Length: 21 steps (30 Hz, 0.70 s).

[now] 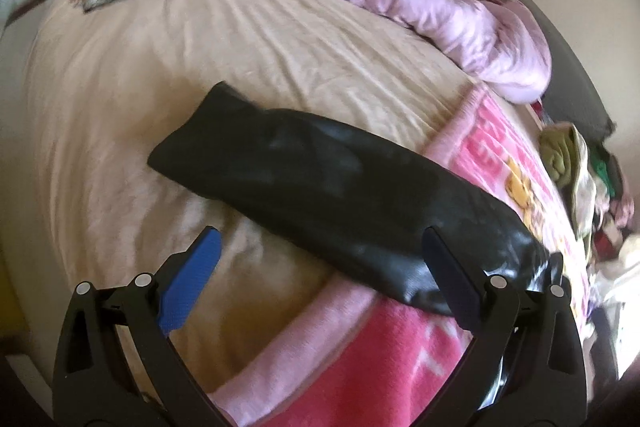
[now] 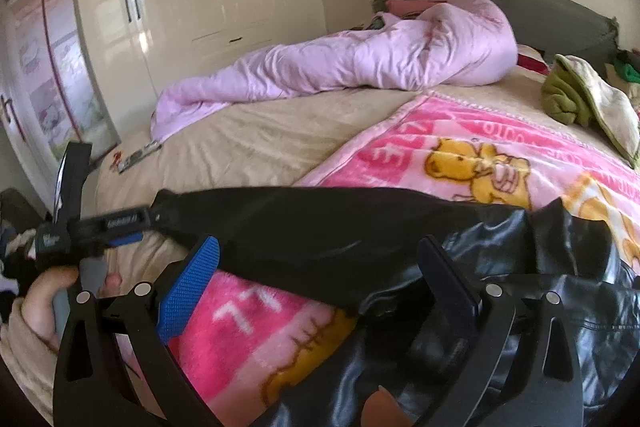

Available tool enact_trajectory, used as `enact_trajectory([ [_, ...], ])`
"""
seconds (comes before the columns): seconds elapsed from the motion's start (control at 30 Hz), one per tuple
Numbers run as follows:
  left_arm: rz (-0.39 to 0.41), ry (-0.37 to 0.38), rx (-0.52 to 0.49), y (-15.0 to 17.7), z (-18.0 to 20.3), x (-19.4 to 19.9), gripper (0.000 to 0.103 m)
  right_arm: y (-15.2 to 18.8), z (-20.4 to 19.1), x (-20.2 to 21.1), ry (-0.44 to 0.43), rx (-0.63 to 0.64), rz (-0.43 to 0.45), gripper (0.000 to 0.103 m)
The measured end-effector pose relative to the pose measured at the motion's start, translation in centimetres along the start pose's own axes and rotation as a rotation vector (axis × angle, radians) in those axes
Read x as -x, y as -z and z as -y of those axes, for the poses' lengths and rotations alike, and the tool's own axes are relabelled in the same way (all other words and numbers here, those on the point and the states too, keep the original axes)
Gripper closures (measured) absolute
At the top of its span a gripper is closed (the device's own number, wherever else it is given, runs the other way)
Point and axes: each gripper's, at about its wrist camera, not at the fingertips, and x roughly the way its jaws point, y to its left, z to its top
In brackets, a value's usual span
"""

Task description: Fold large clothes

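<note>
The black jacket (image 1: 320, 187) lies unfolded across the bed (image 1: 120, 87). Left tongs (image 1: 320, 283) and right tongs (image 2: 320, 283) stand open, empty. Folding is barely begun.

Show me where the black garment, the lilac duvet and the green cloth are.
black garment (image 1: 304, 179): left wrist view, middle of sleeve.
lilac duvet (image 2: 360, 67): right wrist view, central folds.
green cloth (image 2: 562, 97): right wrist view, bunched middle.

Glossy black leather-look jacket (image 2: 540, 267) shines in creased patches, its sleeve (image 1: 280, 163) duller. Fleecy pink printed blanket (image 2: 460, 155) looks soft and napped; the beige bedsheet (image 1: 160, 67) matt and wrinkled; blue textured finger pads (image 2: 188, 291) rubbery.
</note>
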Motion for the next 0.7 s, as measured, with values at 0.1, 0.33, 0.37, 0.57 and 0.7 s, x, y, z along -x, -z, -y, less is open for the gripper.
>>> enact_trajectory([
  [0.1,-0.03,0.026,0.056,-0.3,-1.1,-1.1,0.009,0.4,-0.8,-0.7,-0.015,0.013,-0.021,0.004],
  [0.33,-0.065,0.095,0.223,-0.6,-3.6,-4.8,0.009,1.3,-0.9,-0.6,-0.025,0.005,-0.036,0.004],
  [0.37,-0.038,0.107,0.243,-0.5,-3.8,-4.8,0.009,1.4,-0.6,-0.5,-0.024,-0.002,-0.035,0.004],
  [0.57,0.02,0.162,0.274,-0.7,-4.0,-4.9,0.063,2.6,1.9,0.5,0.019,-0.051,-0.054,0.004],
  [0.7,0.043,0.198,0.277,-0.8,-4.1,-4.2,0.094,3.5,4.0,2.0,0.036,-0.114,-0.047,0.004],
])
